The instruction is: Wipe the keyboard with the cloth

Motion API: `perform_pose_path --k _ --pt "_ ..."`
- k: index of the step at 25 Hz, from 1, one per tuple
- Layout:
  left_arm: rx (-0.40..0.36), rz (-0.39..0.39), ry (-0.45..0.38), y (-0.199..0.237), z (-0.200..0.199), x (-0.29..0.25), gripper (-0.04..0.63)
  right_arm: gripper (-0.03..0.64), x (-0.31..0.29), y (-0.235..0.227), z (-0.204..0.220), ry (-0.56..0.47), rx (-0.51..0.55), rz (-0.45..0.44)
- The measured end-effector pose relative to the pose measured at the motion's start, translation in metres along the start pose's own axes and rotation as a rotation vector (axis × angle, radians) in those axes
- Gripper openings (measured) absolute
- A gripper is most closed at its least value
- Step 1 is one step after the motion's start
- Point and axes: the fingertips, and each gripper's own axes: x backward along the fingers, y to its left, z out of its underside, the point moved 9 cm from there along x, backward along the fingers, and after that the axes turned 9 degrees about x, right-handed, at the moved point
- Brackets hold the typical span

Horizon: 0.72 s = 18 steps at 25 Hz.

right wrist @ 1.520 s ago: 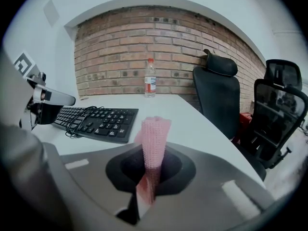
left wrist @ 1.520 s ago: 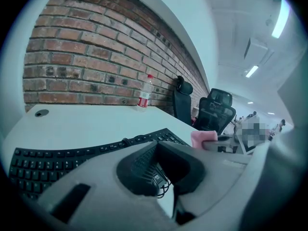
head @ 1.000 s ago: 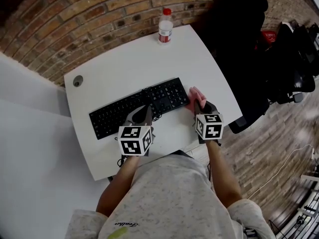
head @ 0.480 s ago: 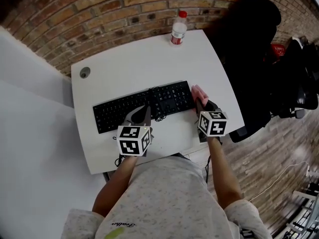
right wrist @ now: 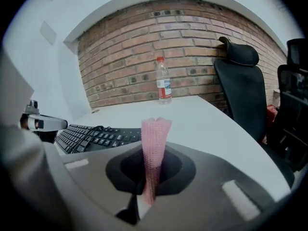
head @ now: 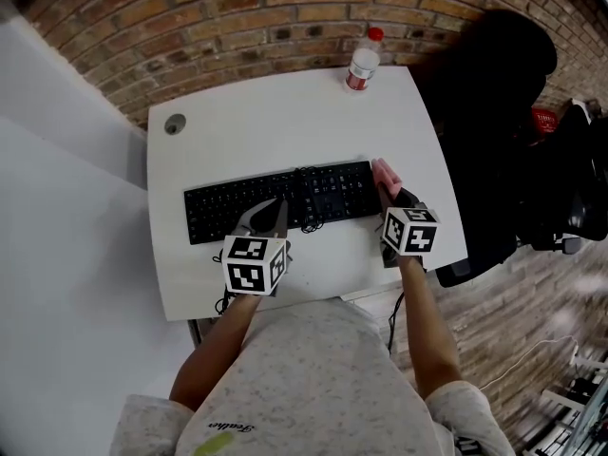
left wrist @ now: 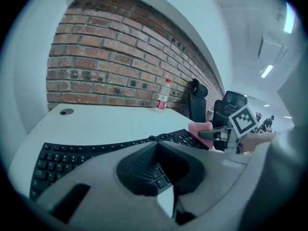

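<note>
A black keyboard [head: 237, 207] lies across the middle of the white desk [head: 275, 122]. My left gripper [head: 275, 213] is shut with nothing in it, its tips over the keyboard's front edge near the middle; the keys [left wrist: 62, 158] show just beyond its jaws [left wrist: 156, 146]. My right gripper [head: 389, 196] is shut on a pink cloth [head: 383, 172] at the keyboard's right end. In the right gripper view the cloth [right wrist: 156, 131] stands up as a folded strip between the jaws, and the keyboard [right wrist: 96, 136] lies to the left.
A water bottle with a red cap [head: 362, 65] stands at the desk's far edge. There is a cable grommet [head: 175, 123] at the far left corner. A black office chair [head: 494, 93] stands right of the desk, against the brick wall [head: 237, 17].
The head view has shifted, so the desk sits a little lower and further right in the picture. Both grippers keep their places against the keyboard, and the cloth stays in the right one.
</note>
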Motion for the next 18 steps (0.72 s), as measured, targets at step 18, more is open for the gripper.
perform_pose_path --k 18 --pt "0.049 -0.099 -0.033 0.015 -0.002 0.003 -0.008 0.025 -0.040 -0.018 -0.035 0.036 0.186 -0.105"
